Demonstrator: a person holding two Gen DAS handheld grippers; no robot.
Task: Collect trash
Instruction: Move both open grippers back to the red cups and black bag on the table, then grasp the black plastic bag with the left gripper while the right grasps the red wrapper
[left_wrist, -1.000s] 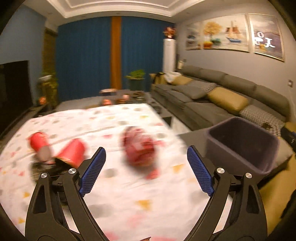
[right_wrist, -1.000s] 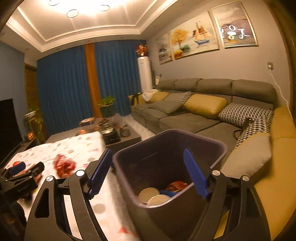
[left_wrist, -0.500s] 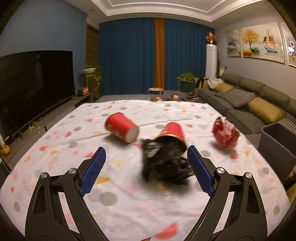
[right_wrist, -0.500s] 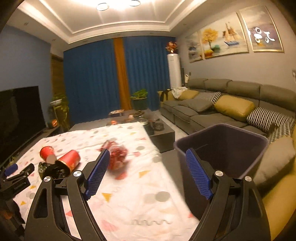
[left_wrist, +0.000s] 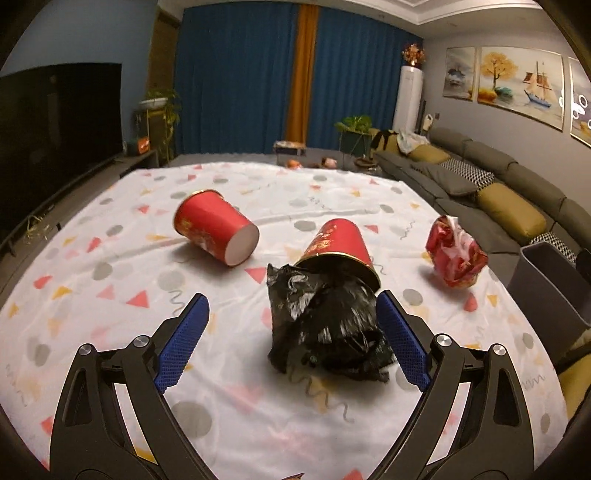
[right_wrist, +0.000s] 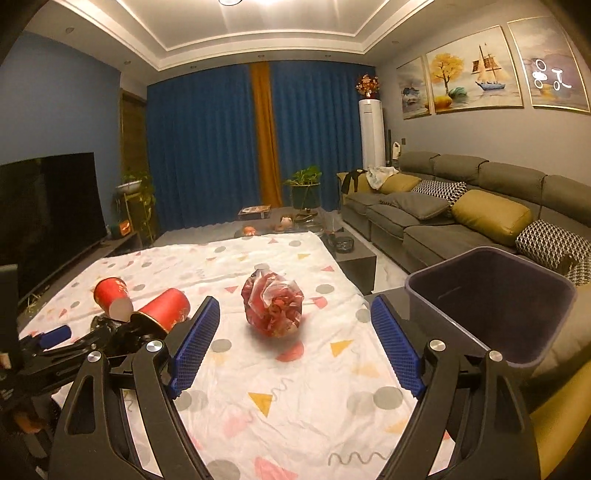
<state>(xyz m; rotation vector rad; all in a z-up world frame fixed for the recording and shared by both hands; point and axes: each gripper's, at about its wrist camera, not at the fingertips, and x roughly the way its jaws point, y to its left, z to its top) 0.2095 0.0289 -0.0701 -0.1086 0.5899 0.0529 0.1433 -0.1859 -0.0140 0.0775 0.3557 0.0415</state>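
Both sets of fingers wide, empty. My left gripper (left_wrist: 291, 341) straddles black bag (left_wrist: 327, 325); touching red cup (left_wrist: 341, 245) may snag.

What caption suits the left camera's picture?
Open left tool faces a black bag, two red cups beyond.

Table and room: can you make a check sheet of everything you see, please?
Surface: table cloth, white with coloured shapes, wrinkled.
Job's things: two red cups on their sides; black bag against the nearer cup; red wrapper; bin beside the table.
Clutter: nothing seen.
Grippers: left gripper open, black bag between its fingers, not touching; right gripper open, aimed at the wrapper.
Cables: nothing seen.
Surroundings: sofa, TV, blue curtains.
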